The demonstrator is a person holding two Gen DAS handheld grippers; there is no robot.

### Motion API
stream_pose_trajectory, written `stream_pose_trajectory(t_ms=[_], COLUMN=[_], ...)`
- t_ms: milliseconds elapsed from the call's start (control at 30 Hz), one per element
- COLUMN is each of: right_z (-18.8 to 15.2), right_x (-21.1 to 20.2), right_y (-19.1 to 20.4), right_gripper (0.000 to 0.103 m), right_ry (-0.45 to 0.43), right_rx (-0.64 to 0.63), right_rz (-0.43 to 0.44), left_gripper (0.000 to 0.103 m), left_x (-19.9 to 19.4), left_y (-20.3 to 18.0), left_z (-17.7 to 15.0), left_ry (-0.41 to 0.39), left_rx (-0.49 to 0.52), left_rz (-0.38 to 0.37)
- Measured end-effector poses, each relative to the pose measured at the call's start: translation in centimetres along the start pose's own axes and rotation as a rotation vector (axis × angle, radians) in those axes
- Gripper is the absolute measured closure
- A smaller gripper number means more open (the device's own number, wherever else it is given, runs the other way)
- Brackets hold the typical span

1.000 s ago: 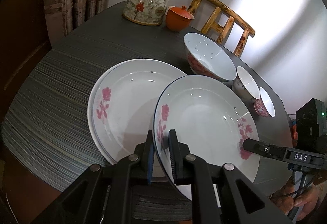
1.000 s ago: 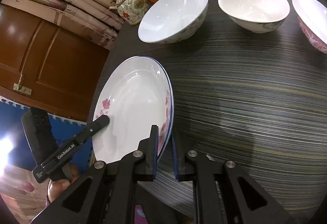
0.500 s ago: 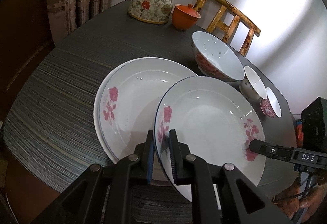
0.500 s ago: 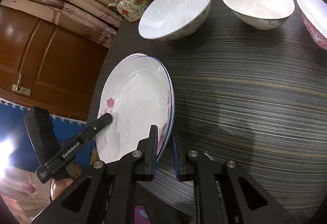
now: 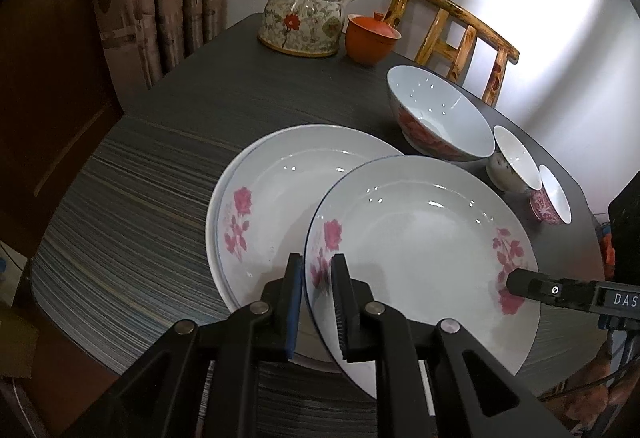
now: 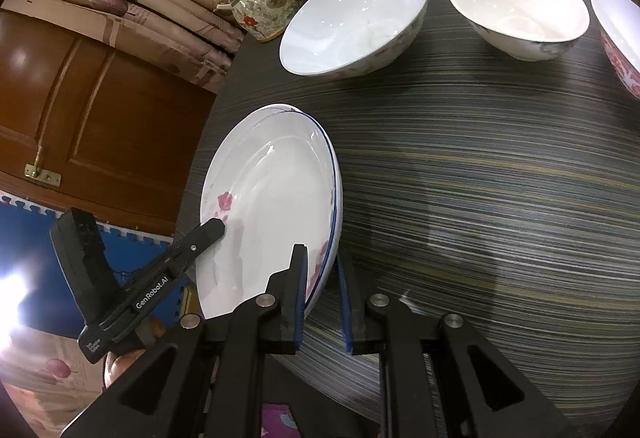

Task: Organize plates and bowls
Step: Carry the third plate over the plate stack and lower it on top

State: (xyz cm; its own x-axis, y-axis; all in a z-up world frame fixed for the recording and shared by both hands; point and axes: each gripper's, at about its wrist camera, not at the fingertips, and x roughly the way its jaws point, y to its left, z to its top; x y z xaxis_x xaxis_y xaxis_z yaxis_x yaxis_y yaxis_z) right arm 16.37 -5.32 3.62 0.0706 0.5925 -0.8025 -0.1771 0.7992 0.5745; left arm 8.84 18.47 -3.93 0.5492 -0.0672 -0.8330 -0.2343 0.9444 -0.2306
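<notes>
A dark, streak-grained tabletop [image 5: 168, 142] stood against a pale wall, with beige curtains and a brown door to one side. The left gripper [image 5: 316, 278] was closed on the near rim of a white rose-printed plate with a blue edge line [image 5: 424, 238], and the right gripper [image 6: 322, 274] pinched the opposite rim of that same plate, each showing in the other's view as a black finger on the plate. The held plate was tilted, overlapping a second rose-printed white plate [image 5: 276, 194] lying just beyond the left gripper. Only the left view showed the wooden chair back [image 5: 452, 34]. Farther out sat a large white bowl with red flowers [image 5: 440, 118], two smaller bowls, a floral teapot [image 5: 304, 18] and an orange lidded cup [image 5: 372, 38]. The right view cut off the rightmost bowl, and the lower plate there was almost wholly hidden.
</notes>
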Motion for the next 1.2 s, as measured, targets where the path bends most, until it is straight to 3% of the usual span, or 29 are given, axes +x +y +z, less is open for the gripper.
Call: stream_pose_trajectory(t_ms=[200, 1200], right_z=[0.2, 0.5], right_x=[0.1, 1.0], right_y=[0.1, 1.4], right_gripper=[0.088, 0.083], right_ry=[-0.001, 0.009], right_rx=[0.001, 0.004], right_rz=[0.002, 0.022], left_gripper=[0.076, 0.074], left_x=[-0.3, -1.7], left_y=[0.1, 1.9], left_z=[0.2, 1.5], left_ry=[-0.016, -0.068], left_rx=[0.008, -0.049], left_rz=[0.074, 0.114])
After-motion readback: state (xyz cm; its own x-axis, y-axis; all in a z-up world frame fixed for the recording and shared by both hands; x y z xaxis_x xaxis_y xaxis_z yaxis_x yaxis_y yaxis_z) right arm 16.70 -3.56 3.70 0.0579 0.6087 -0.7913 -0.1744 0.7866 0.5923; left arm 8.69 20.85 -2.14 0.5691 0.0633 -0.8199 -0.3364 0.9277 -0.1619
